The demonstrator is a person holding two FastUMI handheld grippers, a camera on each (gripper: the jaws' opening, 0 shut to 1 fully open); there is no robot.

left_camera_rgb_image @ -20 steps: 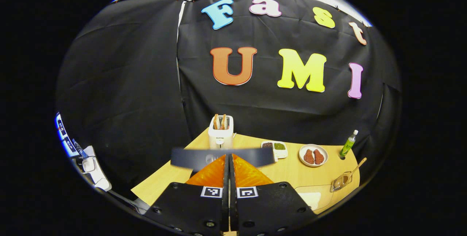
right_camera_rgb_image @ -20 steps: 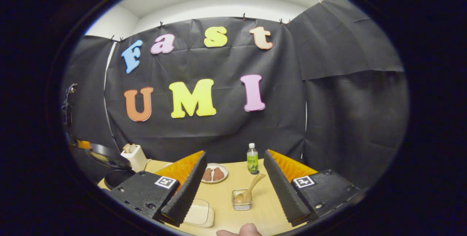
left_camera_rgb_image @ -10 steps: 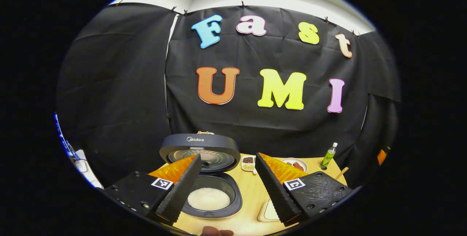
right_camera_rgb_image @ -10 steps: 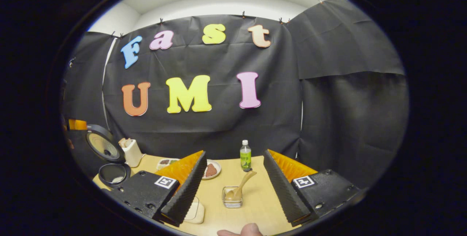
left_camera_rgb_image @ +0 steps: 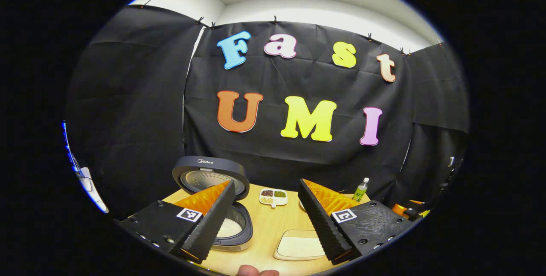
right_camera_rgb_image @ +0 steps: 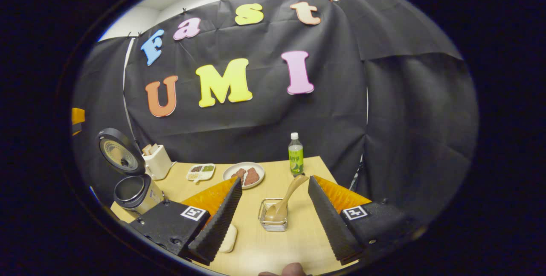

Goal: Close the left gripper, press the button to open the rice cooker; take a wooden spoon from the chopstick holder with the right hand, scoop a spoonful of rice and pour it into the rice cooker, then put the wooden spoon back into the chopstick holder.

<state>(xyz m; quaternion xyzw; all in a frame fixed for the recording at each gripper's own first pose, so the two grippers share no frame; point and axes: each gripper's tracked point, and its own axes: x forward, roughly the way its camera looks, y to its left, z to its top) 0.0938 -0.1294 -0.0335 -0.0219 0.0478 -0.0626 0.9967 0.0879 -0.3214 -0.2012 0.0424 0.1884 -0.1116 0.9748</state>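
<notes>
The rice cooker [left_camera_rgb_image: 239, 235] stands with its lid [left_camera_rgb_image: 211, 177] raised, white rice showing in the pot. My left gripper [left_camera_rgb_image: 266, 186] hovers open above the table, the cooker just behind its left finger. A shallow white dish of rice [left_camera_rgb_image: 298, 246] lies between the fingers. In the right gripper view, the wooden spoon [right_camera_rgb_image: 289, 195] leans in the small wire chopstick holder [right_camera_rgb_image: 273, 220]. My right gripper [right_camera_rgb_image: 274, 182] is open, short of the holder and centred on it. The open rice cooker [right_camera_rgb_image: 134, 190] stands far left.
On the wooden table [right_camera_rgb_image: 277, 248] sit a white toaster [right_camera_rgb_image: 157, 161], a divided snack dish [right_camera_rgb_image: 200, 172], a plate of meat [right_camera_rgb_image: 244, 175] and a green bottle [right_camera_rgb_image: 295, 154]. The white dish [right_camera_rgb_image: 228, 237] peeks from behind my right gripper's left finger.
My left gripper went from shut to open and drew back from the cooker, whose lid swung up. My right gripper tipped down and closed in on the spoon holder.
</notes>
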